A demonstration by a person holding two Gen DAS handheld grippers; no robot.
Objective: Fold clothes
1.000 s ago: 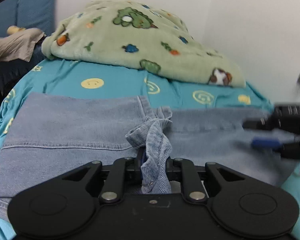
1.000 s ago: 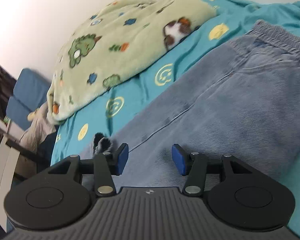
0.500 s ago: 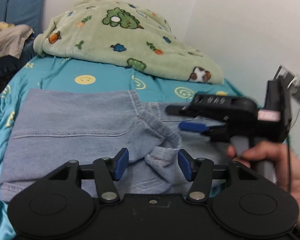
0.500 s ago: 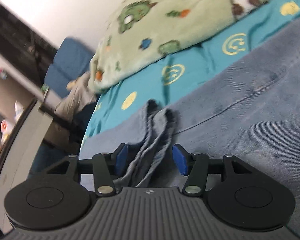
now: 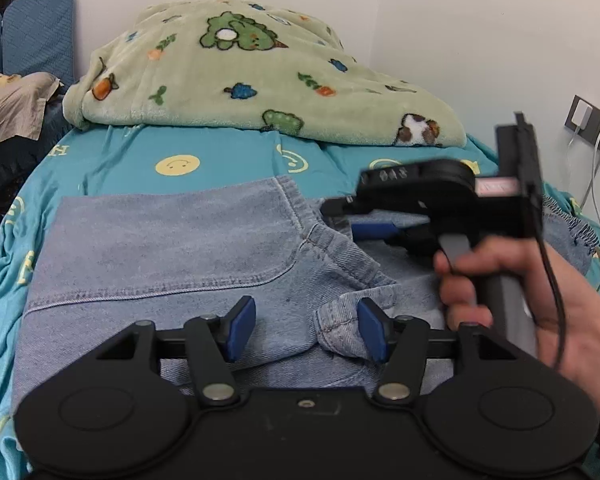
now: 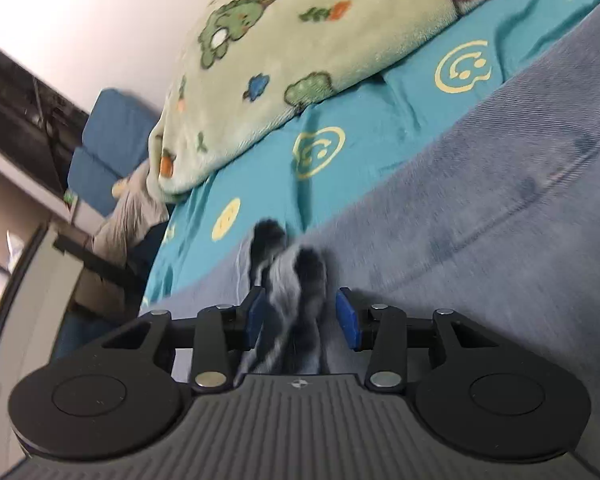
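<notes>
Light blue jeans lie folded across the teal bedsheet. My left gripper is open just above the jeans' near edge, with a loose hem corner between its pads, untouched. My right gripper reaches in from the right over the jeans' far hem. In the right wrist view the right gripper is open with a bunched fold of denim standing between its blue pads. The jeans fill that view's right side.
A green cartoon fleece blanket is heaped at the back of the bed against the white wall. Blue cushions and a beige cloth lie at far left. A wall socket with cables is at right.
My left gripper let go of the denim it held a second ago and opened. My right gripper moved left over the jeans and now has a denim fold between its pads.
</notes>
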